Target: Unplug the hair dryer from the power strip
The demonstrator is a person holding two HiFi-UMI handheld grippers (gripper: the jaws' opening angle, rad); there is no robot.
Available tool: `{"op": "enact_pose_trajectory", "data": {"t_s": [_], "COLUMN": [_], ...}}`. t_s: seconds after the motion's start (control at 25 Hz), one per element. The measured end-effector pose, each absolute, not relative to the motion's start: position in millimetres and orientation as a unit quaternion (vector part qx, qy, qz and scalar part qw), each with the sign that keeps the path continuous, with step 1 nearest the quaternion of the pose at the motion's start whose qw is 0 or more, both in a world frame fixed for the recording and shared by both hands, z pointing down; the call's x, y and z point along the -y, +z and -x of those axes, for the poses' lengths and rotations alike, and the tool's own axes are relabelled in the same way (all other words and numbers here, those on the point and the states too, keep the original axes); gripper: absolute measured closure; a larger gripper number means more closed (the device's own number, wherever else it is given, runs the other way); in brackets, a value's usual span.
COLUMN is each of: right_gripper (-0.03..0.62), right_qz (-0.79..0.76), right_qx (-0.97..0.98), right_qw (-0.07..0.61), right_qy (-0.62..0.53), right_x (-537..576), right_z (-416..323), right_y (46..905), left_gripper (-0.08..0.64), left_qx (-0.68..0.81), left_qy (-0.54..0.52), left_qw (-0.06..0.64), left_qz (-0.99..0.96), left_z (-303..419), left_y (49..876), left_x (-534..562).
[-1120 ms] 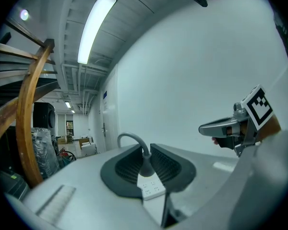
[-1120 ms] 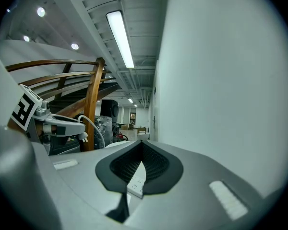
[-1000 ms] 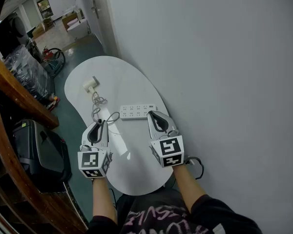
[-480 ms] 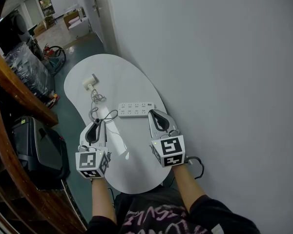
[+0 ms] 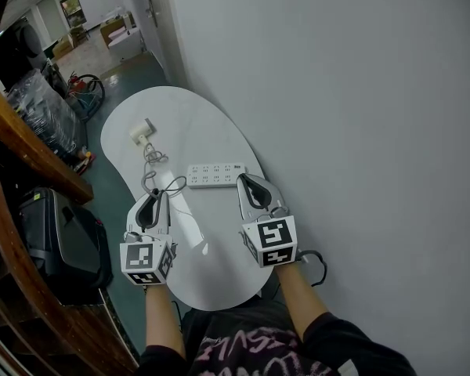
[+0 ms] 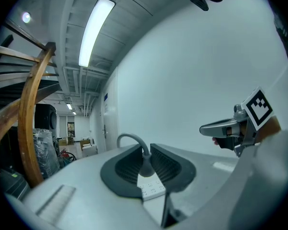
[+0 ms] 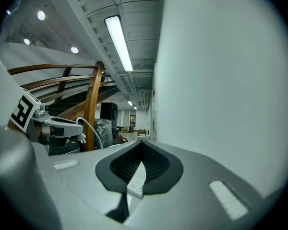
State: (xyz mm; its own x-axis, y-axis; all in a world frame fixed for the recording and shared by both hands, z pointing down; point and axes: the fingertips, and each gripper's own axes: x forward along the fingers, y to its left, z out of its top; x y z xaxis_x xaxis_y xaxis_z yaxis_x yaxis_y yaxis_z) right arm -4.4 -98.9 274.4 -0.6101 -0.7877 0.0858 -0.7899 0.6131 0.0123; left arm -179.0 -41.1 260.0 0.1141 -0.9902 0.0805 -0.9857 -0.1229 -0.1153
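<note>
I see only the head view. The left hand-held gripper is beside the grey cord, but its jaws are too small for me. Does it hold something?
Observer: Yes. In the left gripper view the left hand-held gripper is shut on the grey plug of that cord.
Operator: And the right one, near the power strip?
Observer: The right gripper view shows the right hand-held gripper shut, tips together; the power strip shows through the gap behind them.
Operator: Is the cord tight?
Observer: No, in the left gripper view the cord rises from the plug in a loose arch.
</note>
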Motion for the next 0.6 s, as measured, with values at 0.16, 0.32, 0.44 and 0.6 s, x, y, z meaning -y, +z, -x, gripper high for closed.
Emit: {"op": "enact_pose_trajectory", "data": {"t_s": [0.16,0.32,0.44,0.6], "right_gripper": [0.574,0.574,0.574,0.574], "right_qz": [-0.442,-0.445,-0.452,-0.454], "right_qx": [0.896,0.894,0.891,0.89], "right_qw": [0.043,0.042,0.041,0.05], "right_qy": [0.015,0.015,0.015,0.008], "right_x": [101.3,101.3,103.8,104.3], "right_z": [1.8,-1.3,-4.0,-3.5], "right_y": [277.7,276.2,276.9,282.0], "left_gripper": [0.505,0.505,0.505,0.505], "left_qx": [-0.657,-0.654,-0.651,-0.652], "left_qy": [-0.068,-0.074,-0.081,-0.09], "left_qw": [0.018,0.022,0.027,0.026], "left_qz": [0.75,0.752,0.754,0.753], "left_z": [176.9,175.7,175.6,177.7], "left_y": [262.6,261.0,262.5,267.8], "left_x": [43.7,43.5,44.7,43.8]}}
